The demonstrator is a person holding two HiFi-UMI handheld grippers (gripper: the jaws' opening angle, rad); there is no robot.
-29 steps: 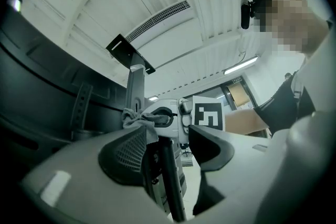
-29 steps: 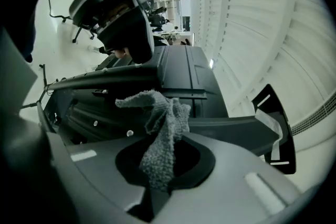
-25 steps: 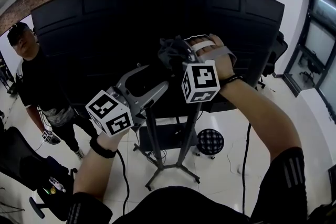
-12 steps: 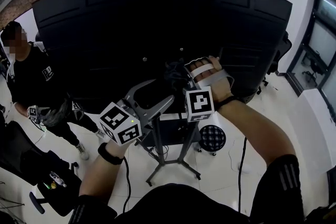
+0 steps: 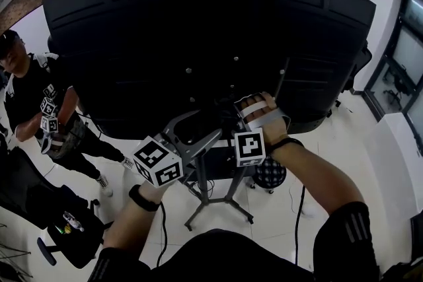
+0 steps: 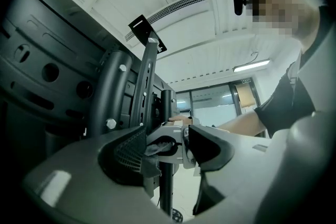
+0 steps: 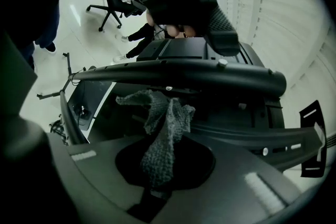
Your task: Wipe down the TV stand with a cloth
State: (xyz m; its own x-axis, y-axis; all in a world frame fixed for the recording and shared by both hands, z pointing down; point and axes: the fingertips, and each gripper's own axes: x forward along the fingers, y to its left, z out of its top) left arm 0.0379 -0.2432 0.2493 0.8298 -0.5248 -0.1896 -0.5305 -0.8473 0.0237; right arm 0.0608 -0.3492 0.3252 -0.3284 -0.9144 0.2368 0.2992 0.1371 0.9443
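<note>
The back of a large black TV (image 5: pixel 198 30) sits on a wheeled stand (image 5: pixel 198 189). My right gripper (image 5: pixel 225 110) is pressed against the mount just below the TV. It is shut on a grey knitted cloth (image 7: pixel 165 123), which drapes toward a dark rounded crossbar (image 7: pixel 178 75). In its own view the right gripper (image 7: pixel 159 170) pinches the cloth's lower end. My left gripper (image 5: pixel 198 130) hangs just left of it, jaws apart. In the left gripper view, the left gripper (image 6: pixel 168 143) frames the cloth (image 6: pixel 159 147) and the stand's pole (image 6: pixel 167 191) without touching them.
A person (image 5: pixel 39 109) stands at the left holding other grippers. A black chair (image 5: pixel 39 208) is at lower left. A round black stool (image 5: pixel 268 175) sits behind the stand's legs, and a cable (image 5: pixel 301 221) runs over the white floor. An office chair (image 5: pixel 357 63) stands at the right.
Both grippers have dropped lower against the TV back, toward the mount, with the cloth still held. The person at the left has shifted and raised the grippers.
</note>
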